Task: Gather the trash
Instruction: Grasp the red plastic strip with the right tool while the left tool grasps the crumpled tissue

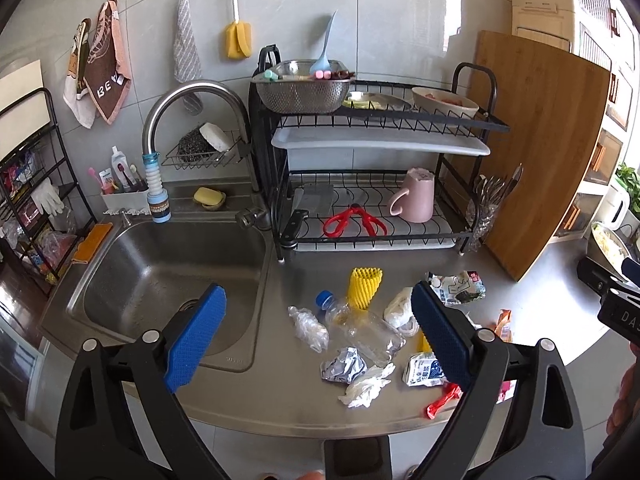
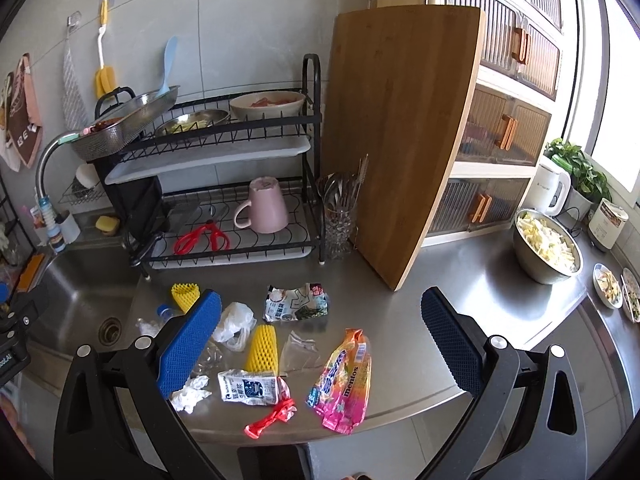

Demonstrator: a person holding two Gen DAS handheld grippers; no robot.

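I am holding my left gripper [image 1: 320, 332] and right gripper [image 2: 320, 340] released, empty; nothing collected: crushed clear plastic bottle [image 1: 360, 326] at twelve o'clock, pink Mentos wrapper [image 2: 342, 380] at six.

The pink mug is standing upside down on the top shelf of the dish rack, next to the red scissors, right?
Not quite. The pink mug is upside down beside the red scissors, but on the bottom shelf of the dish rack, not the top. The right wrist view shows it.
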